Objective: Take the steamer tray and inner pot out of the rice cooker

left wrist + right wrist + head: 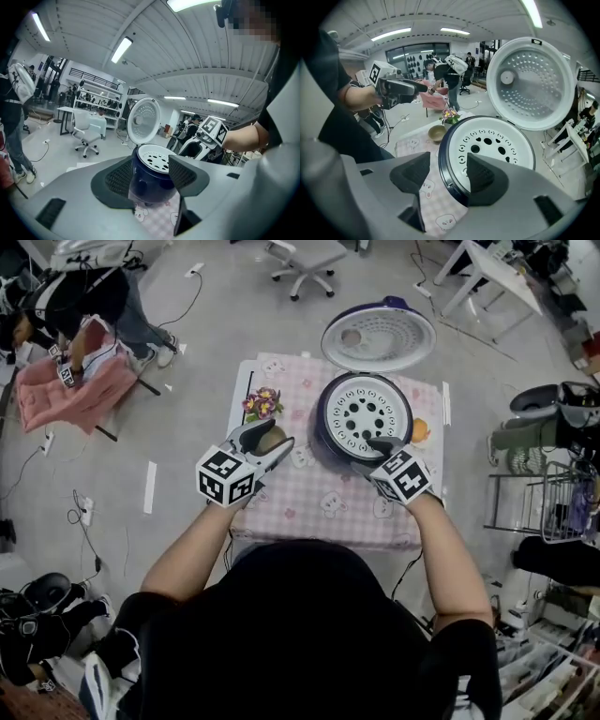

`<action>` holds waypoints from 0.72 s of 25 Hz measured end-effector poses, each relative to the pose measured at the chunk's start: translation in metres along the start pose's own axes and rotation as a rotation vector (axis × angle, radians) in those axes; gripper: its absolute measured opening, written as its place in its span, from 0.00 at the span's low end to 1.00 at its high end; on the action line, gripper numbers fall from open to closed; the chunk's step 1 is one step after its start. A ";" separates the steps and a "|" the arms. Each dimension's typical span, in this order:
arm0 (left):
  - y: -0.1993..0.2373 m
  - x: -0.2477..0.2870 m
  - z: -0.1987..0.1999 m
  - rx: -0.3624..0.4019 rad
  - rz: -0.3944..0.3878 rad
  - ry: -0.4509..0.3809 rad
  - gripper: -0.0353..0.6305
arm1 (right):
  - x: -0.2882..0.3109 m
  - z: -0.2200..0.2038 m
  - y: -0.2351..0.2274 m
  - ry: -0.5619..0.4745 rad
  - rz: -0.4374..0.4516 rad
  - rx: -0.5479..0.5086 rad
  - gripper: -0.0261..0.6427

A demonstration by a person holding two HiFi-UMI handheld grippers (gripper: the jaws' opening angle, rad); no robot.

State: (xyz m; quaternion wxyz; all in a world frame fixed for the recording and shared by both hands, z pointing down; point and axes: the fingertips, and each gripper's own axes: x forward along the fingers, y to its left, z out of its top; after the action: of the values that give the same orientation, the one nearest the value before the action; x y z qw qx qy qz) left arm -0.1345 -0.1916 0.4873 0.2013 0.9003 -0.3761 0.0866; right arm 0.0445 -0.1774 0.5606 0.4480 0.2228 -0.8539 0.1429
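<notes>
Steamer tray (366,415) sits in the rice cooker (320,427); the lid (379,337) is tipped up behind the cooker, so access from above is clear. Your right gripper (446,171) is at the cooker's near rim, jaws wide apart straddling it, holding nothing. I'd guess it's lined up to pinch the tray edge. Left gripper (150,174) hangs left of the cooker by the bowl (437,132), jaws apart, empty. Only the right gripper view shows the rim between the jaws. Inner pot: presumably under the tray, 0 views show it.
</notes>
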 end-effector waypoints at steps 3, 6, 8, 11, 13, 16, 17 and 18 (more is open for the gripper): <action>0.007 0.001 -0.003 -0.005 0.001 0.003 0.44 | 0.017 -0.003 0.006 0.058 0.032 -0.040 0.42; 0.014 0.003 -0.004 -0.009 0.003 0.007 0.44 | 0.032 -0.009 0.008 0.122 0.054 -0.079 0.42; 0.018 0.004 -0.003 -0.009 0.002 0.008 0.44 | 0.041 -0.013 0.007 0.165 0.070 -0.094 0.42; 0.018 0.006 -0.004 -0.015 0.000 0.009 0.44 | 0.046 -0.019 0.007 0.236 0.089 -0.111 0.42; 0.018 0.007 -0.004 -0.017 -0.001 0.011 0.44 | 0.045 -0.018 0.005 0.282 0.084 -0.131 0.42; 0.020 0.007 -0.004 -0.017 -0.003 0.012 0.44 | 0.050 -0.020 0.000 0.328 0.074 -0.176 0.42; 0.021 0.007 -0.004 -0.019 -0.003 0.012 0.44 | 0.052 -0.020 -0.002 0.339 0.071 -0.194 0.42; 0.021 0.007 -0.005 -0.023 -0.003 0.012 0.44 | 0.055 -0.021 -0.002 0.349 0.079 -0.203 0.42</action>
State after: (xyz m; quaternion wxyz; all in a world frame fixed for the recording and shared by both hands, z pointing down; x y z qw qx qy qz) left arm -0.1448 -0.2072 0.5004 0.2140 0.8979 -0.3746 0.0873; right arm 0.0325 -0.1834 0.6179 0.6034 0.1147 -0.7815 0.1100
